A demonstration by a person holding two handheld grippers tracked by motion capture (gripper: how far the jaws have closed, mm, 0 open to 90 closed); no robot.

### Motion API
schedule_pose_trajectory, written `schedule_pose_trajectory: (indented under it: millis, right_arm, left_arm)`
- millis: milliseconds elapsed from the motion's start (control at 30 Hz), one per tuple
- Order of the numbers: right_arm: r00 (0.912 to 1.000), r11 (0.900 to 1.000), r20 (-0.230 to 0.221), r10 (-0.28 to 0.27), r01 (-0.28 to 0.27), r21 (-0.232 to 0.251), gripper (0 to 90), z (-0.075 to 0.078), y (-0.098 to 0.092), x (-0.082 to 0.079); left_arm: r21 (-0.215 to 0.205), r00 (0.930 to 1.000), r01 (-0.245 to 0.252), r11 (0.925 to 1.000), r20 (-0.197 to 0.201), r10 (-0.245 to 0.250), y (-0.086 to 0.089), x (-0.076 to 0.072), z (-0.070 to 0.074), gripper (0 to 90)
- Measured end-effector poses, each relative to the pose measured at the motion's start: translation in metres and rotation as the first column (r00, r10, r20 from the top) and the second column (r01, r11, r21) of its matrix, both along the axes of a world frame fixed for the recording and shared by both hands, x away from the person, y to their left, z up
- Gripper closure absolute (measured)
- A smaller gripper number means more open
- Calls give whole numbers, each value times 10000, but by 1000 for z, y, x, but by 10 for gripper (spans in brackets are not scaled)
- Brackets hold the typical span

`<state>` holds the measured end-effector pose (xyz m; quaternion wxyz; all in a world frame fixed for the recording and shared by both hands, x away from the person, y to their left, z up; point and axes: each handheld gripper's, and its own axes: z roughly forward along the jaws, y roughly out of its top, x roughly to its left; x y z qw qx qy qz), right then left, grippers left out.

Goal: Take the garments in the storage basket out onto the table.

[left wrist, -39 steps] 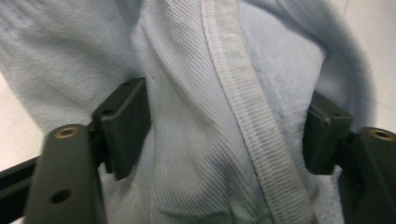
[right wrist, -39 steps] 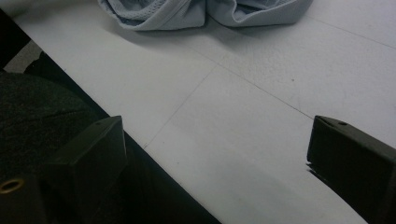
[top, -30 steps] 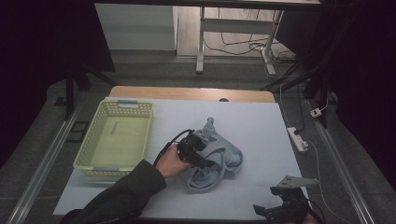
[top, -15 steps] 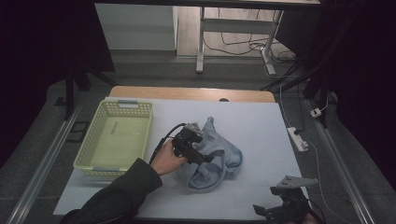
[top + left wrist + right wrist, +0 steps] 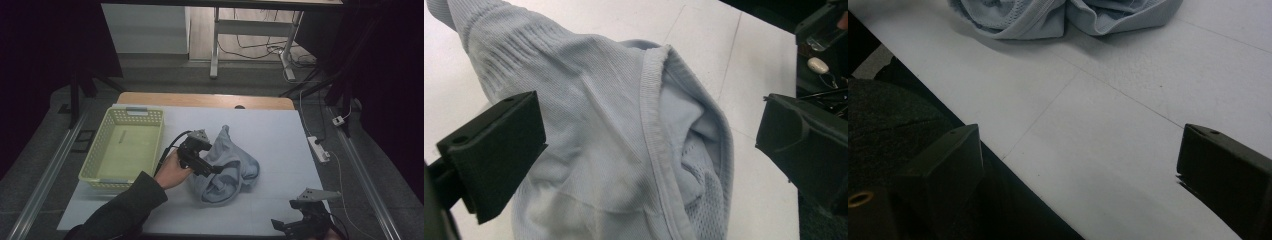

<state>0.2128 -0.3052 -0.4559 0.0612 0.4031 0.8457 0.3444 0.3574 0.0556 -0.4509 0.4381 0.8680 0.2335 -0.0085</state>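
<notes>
Pale blue garment [image 5: 614,150] beneath, between wide-spread left gripper [image 5: 649,135] jaws, unclamped

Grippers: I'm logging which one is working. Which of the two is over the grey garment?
The left gripper, jaws open above the grey garment beside the basket. The right gripper sits at the table's near edge.

A pale yellow-green plastic basket [image 5: 122,150] sits on the left of a white-topped table [image 5: 280,135], whose far edge shows a strip of bare wood. Off the table's right side, a white power strip [image 5: 318,149] lies on the grey floor, with cables trailing beneath a metal-legged desk [image 5: 215,50] beyond.
</notes>
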Motion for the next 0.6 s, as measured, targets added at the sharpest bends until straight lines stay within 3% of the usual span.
schedule_pose_trajectory:
  millis: [100, 600]
  right_arm:
    - [10000, 10000, 9, 12, -12, 56, 37, 0, 0, 0]
    - [10000, 9998, 23, -4, 4, 216, 27, 1, -2, 0]
  left_arm:
    - [28, 9999, 16, 10000, 127, -17, 5, -2, 1, 0]
    - [-171, 9999, -45, 9998, -109, 43, 26, -9, 4, 0]
